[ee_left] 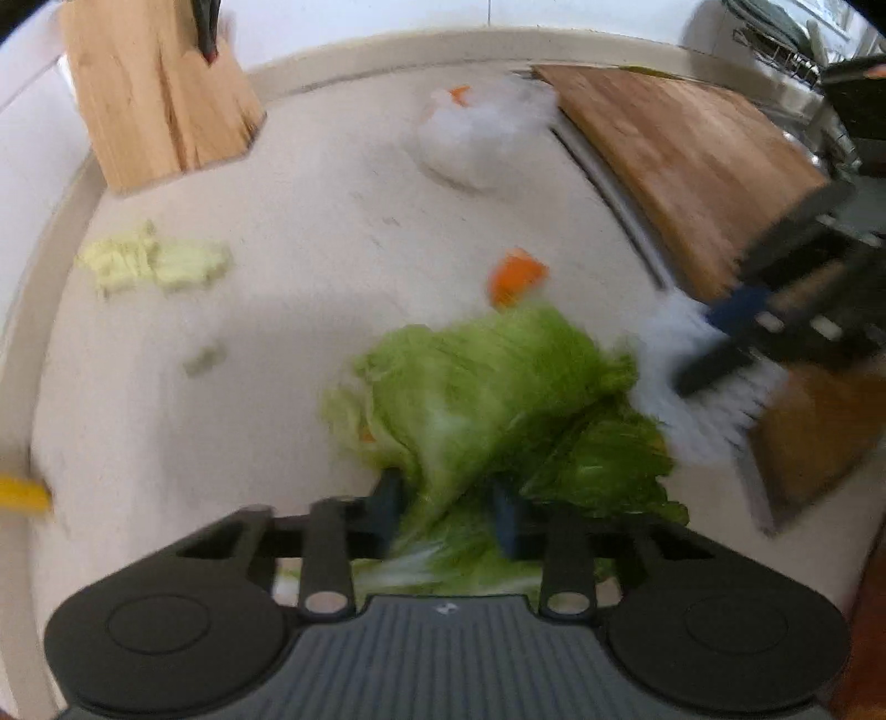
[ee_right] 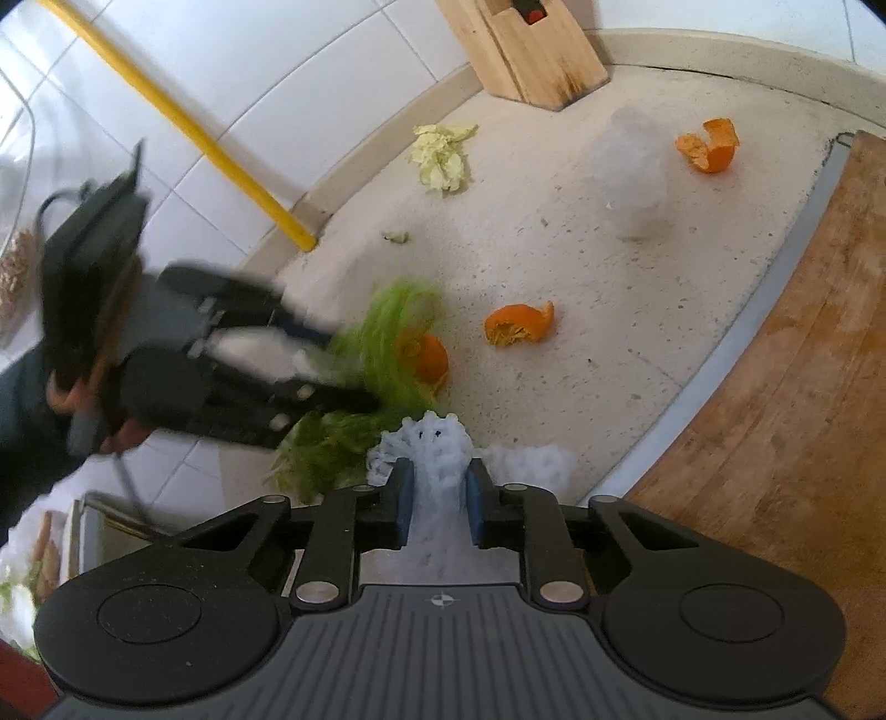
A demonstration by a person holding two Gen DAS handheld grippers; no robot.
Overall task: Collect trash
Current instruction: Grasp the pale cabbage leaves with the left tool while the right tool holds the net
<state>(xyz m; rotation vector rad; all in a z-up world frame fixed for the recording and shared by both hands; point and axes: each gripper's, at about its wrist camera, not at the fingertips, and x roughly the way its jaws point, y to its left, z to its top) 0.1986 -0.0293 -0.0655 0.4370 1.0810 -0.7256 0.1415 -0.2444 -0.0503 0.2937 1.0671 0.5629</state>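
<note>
My left gripper (ee_left: 448, 515) is shut on a big green lettuce leaf (ee_left: 487, 387) just above the speckled counter (ee_left: 304, 232); the view is blurred. My right gripper (ee_right: 440, 504) is shut on a white foam net (ee_right: 437, 454), also seen at the right of the left wrist view (ee_left: 681, 387). The left gripper with the blurred lettuce (ee_right: 398, 332) shows in the right wrist view (ee_right: 332, 360). Orange peels (ee_right: 520, 324) (ee_right: 711, 145) (ee_right: 429, 357), pale leaf scraps (ee_right: 443, 155) and a white foam wad (ee_right: 631, 171) lie on the counter.
A wooden knife block (ee_right: 526, 50) stands at the back against the tiled wall. A wooden cutting board (ee_right: 792, 399) lies on the right. A yellow rod (ee_right: 183, 122) leans on the wall at the left. A dish rack (ee_left: 786, 39) is far right.
</note>
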